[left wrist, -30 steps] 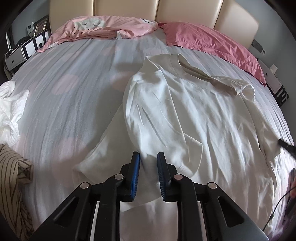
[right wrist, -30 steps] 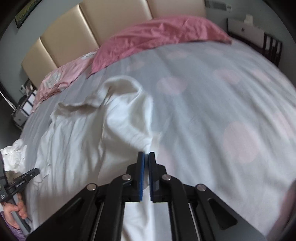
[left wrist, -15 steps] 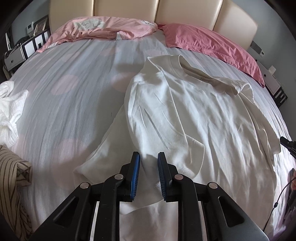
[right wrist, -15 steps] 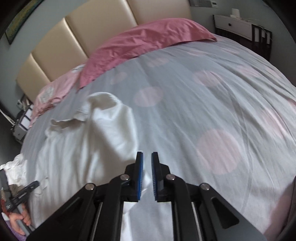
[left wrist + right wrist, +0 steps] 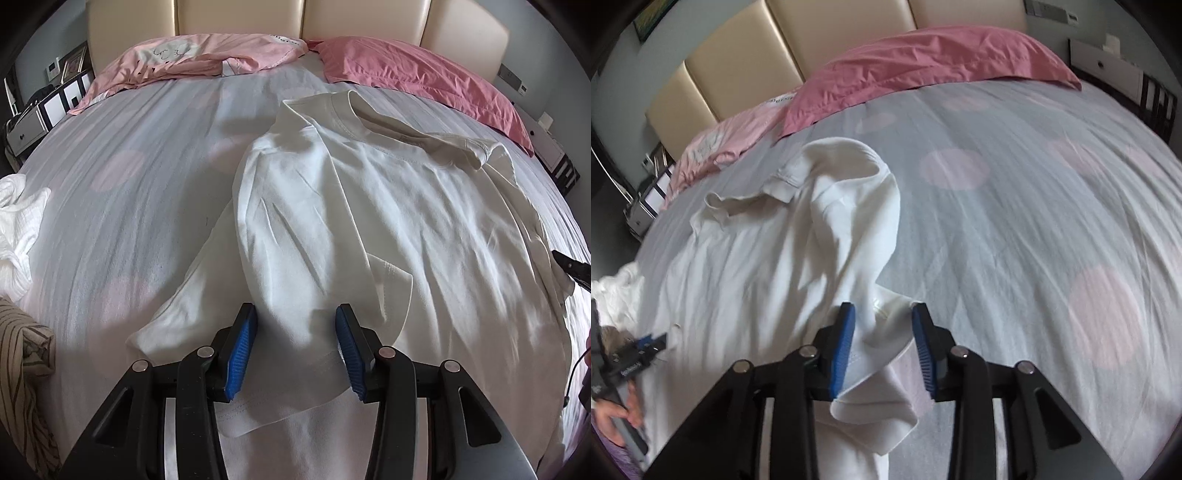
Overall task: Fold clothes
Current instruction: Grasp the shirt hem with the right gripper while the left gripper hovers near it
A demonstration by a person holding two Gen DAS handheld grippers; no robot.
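- Whereas both claws stood nearly shut half a second ago, the left claw (image 5: 295,349) now stands wide, its blue pads either side of a ridge of cloth, and the right claw (image 5: 882,341) is wide too, with a bunched corner of fabric lying between its fingers but not pinched.
- Since the right claw was clamped tight a second ago, I judge that the cloth has just been let go; the left showed a narrow gap throughout, so whether it had held anything I cannot tell.
- The white T-shirt (image 5: 369,206) lies near the middle of the bed (image 5: 129,184), collar toward the headboard edge, hem toward the foot edge by the claws.
- Its left sleeve and side are turned in over the body, forming a long ridge; the right sleeve (image 5: 849,177) is humped up and partly rolled inward, not flat.
- The cloth is creased and shadowed all over, so the fold looks rough and would want smoothing.
- A crumpled white garment (image 5: 18,214) and a striped one (image 5: 22,369) sit at the bed's left edge, well apart from the shirt.
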